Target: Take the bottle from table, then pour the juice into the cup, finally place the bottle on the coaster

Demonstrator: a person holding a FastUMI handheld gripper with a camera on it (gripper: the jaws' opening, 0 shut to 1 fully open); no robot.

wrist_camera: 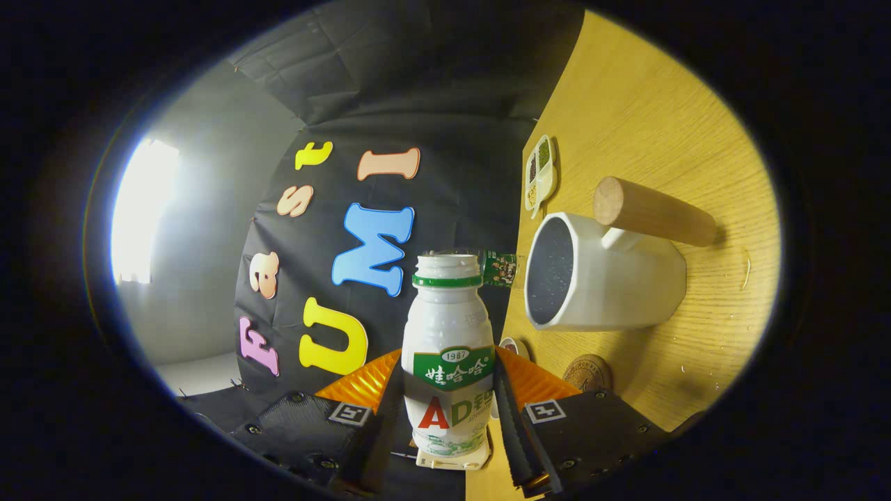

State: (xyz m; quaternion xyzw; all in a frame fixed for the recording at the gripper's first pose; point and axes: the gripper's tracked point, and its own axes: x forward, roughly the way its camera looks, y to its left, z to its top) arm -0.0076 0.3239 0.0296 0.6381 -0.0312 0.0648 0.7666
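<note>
Behind hangs dark booth cloth; the yellow wooden table (647, 125) appears rotated sideways. Both fingers of the gripper (449, 417) press the small white plastic bottle (447, 348), uncapped, its long axis along them. Just right of its mouth gapes the white ceramic cup (605, 278); the round brown coaster (587, 372) lies near.

The tool (449, 417) has its two fingers closed on a white bottle (447, 348), which fills the gap between them. The view is rolled, so the table (661, 104) stands like a wall beside the bottle. The nearest obstacle is a white cup (612, 278) with a wooden handle (654, 211), close to the bottle's open neck. A round coaster (587, 372) lies below the cup, and a small sectioned dish (539, 172) beyond it. Bare table remains past the cup.
</note>
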